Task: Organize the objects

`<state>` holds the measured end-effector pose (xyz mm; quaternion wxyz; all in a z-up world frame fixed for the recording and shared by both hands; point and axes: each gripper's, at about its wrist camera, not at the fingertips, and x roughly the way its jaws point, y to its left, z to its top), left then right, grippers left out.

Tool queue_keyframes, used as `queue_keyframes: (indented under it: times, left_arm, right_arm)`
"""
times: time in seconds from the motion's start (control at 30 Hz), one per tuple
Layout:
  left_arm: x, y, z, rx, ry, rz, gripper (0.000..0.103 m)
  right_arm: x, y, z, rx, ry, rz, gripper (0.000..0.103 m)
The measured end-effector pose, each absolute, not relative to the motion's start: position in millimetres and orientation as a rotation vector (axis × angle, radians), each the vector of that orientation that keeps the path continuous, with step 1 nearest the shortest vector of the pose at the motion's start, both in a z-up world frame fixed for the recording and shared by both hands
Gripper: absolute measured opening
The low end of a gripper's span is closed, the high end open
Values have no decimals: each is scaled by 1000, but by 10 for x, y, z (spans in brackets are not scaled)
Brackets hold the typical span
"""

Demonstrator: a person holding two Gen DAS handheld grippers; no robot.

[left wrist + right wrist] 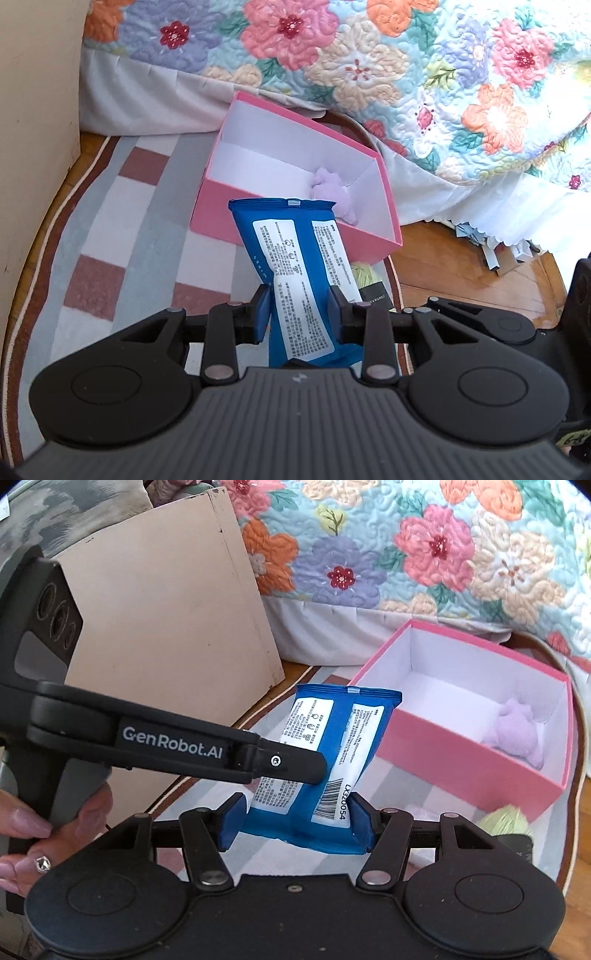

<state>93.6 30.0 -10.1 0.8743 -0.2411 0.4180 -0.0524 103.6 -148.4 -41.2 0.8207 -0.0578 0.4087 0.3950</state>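
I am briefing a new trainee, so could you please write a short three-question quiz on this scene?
1. True or false: both grippers are shut on the blue packet.
2. What already lies in the pink box? A) purple plush toy B) black book C) nothing
3. What does the pink box rest on?

Key:
1. True: the left gripper and the right gripper both grip it.
2. A, the purple plush toy.
3. The checked rug.
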Motion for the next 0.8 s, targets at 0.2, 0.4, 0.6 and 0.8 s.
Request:
queue_keyframes:
  times: [0.2, 0.4, 0.6, 0.8]
  left_arm:
    - [1069, 252, 37, -483, 874, -123, 30]
    - [1279, 157, 316, -394, 885, -140, 30]
    - [1532, 129, 442, -402, 879, -162, 30]
    - [1765, 97, 528, -385, 885, -185, 30]
  right_arm:
    - [1100, -1489, -316, -140, 845, 834, 64]
    - [1216, -1464, -133, -150, 836, 819, 64]
    - [1434, -1585, -32, -77, 849, 802, 64]
    - [1690, -1622, 72, -71, 924, 838, 64]
